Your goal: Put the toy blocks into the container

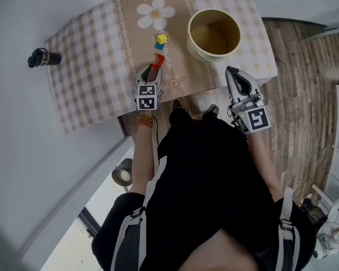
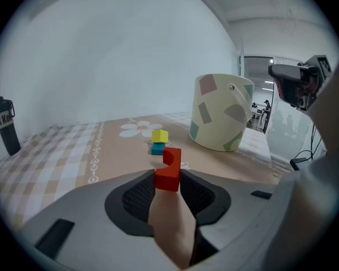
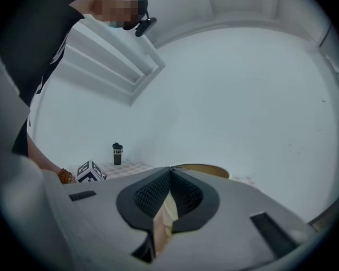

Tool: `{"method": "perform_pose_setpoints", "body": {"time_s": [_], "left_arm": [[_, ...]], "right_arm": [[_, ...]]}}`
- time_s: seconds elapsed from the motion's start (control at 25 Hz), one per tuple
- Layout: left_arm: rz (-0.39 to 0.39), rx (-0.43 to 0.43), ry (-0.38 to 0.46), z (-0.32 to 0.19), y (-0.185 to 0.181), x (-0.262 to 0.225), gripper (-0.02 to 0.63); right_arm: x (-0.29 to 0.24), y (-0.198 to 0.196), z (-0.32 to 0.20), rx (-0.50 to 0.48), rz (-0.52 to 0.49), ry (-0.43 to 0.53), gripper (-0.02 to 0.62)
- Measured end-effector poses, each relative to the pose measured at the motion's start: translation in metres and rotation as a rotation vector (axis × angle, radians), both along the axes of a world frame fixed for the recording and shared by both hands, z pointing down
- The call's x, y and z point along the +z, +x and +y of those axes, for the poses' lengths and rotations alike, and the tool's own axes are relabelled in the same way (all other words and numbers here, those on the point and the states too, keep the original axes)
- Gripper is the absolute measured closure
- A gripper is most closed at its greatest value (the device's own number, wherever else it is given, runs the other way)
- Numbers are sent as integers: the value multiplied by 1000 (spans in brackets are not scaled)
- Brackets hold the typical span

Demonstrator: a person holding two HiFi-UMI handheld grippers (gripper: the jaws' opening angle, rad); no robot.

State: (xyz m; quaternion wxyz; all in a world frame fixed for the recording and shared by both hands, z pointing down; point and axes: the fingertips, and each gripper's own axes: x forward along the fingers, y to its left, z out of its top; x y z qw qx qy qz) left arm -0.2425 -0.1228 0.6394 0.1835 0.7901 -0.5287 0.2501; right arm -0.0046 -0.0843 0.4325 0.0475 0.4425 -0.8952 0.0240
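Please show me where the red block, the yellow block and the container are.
red block (image 2: 168, 176): left gripper view, its front face.
yellow block (image 2: 160, 135): left gripper view, its front face.
container (image 2: 220, 114): left gripper view, its outer wall.

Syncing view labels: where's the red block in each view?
Head view: red block left of centre, upper half, gripped in the left tongs.
Left gripper view: red block at centre, just below the middle.
Right gripper view: not in it.
Shared landmark: black bottle, in all three.
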Motion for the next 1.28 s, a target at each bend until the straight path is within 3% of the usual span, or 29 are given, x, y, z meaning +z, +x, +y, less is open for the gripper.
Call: {"method": "perform_pose_setpoints", "body": {"time_s": [0.6,1.04,1.16,1.28], "left_arm": [[85,37,191,22,56,-85,468],[69,79,283,46,90,-127,469],[67,79,304,38,96,-155,471],[40,134,364,18,106,-194,471]], "right_arm": [[20,15,5,13,7,-43,589],[33,26,11,-2,-19,-53,589],[31,35,9,-3,-16,-67,589],[31,47,10,21,-16,-70,589]]}}
